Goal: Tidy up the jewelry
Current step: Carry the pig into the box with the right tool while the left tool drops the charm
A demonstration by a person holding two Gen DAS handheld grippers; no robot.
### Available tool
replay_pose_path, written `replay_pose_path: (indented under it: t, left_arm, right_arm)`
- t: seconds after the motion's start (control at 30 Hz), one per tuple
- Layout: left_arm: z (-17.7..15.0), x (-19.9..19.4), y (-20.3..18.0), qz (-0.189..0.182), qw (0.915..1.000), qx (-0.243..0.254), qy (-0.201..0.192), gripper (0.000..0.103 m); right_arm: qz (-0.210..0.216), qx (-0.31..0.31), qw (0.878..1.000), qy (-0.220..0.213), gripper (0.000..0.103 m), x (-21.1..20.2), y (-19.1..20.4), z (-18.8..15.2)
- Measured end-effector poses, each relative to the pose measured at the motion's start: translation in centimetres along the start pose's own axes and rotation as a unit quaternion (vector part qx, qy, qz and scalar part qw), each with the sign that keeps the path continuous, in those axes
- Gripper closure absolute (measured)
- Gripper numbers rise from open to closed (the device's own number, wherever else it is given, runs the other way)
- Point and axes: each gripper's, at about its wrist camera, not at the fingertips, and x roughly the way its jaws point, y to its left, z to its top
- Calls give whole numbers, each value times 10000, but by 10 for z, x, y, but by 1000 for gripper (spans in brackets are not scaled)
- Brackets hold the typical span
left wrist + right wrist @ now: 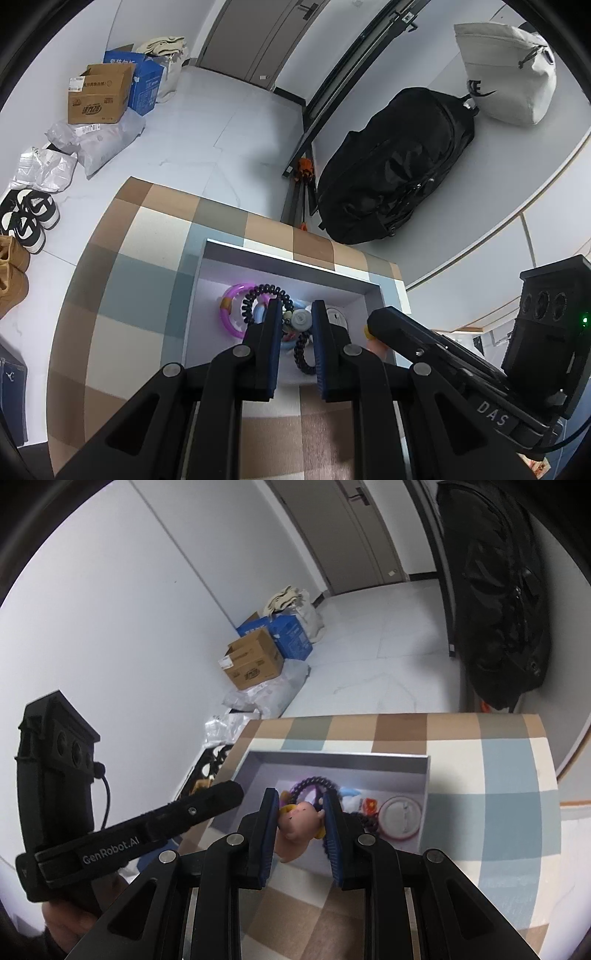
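Right gripper [301, 808] tilts downward above the box [332, 761]; fingers apparently pinching a figurine [297, 825].

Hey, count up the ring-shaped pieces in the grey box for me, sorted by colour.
Purple ring: 1
Black coils: 2, as far as shows
Light blue ring: 1
Total: 4

left hand-held gripper [295, 314]: closed, empty | right hand-held gripper [301, 805]: clamped, tilted down
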Motion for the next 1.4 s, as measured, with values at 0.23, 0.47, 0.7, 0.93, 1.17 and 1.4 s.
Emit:
replay_pose_path:
  t: [0.23, 0.47, 0.7, 0.93, 1.17, 1.4]
  left_arm:
    - [7, 17, -3, 9, 9999, -6, 140, 92]
    - [8, 31, -6, 104, 9994, 158, 290, 92]
    - [8, 40, -5, 128, 9991, 81, 400, 92]
    - [13, 43, -7, 0, 9991, -44, 422, 79]
    - [14, 36, -7, 32, 9999, -13, 161, 50]
    - [12, 33, -11, 274, 9994, 140, 129, 50]
  right_arm:
    - [-1, 162, 9998, 83, 80, 6, -16, 6]
    - [42, 309, 9993, 219, 80, 12, -27, 9]
    - [33, 587, 9976, 356, 80, 17, -39, 8]
    - [-57, 625, 9978, 203, 77, 10, -37, 7]
    - [-129, 590, 9981, -150, 52, -2, -35, 9]
    - [-321, 773, 9964, -166, 23, -4, -42, 7]
